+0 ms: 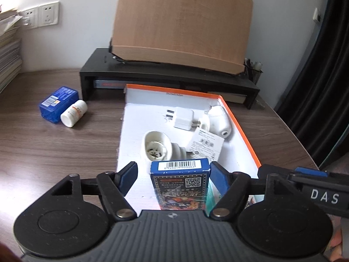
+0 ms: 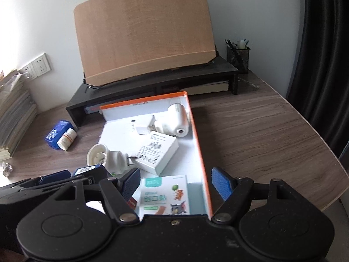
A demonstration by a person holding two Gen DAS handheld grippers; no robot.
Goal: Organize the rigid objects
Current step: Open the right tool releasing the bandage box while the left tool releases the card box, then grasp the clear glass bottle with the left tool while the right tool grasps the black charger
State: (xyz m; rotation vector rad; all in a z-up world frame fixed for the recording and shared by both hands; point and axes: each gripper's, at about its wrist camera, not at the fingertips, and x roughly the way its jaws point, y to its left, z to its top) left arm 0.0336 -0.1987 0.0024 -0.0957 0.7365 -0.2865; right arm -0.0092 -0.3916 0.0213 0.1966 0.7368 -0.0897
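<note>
An orange-rimmed white box lid (image 1: 242,128) (image 2: 197,135) lies on the desk. It holds a white charger (image 1: 183,118) (image 2: 145,124), a white camera-like device (image 1: 219,120) (image 2: 177,120), a white labelled box (image 1: 206,145) (image 2: 158,151), a white plug lamp socket (image 1: 156,147) (image 2: 104,159) and a teal plaster box (image 2: 162,196). My left gripper (image 1: 173,178) is open, with a blue card box (image 1: 180,183) between its jaws; only the right pad is near it. My right gripper (image 2: 175,184) is open over the lid's near right wall.
A blue box (image 1: 59,103) (image 2: 57,134) and a white pill bottle (image 1: 74,113) (image 2: 67,139) lie on the desk left of the lid. A black monitor riser (image 1: 165,75) (image 2: 152,87) with a wooden board stands behind. Paper stacks are far left, a pen holder (image 2: 237,54) far right.
</note>
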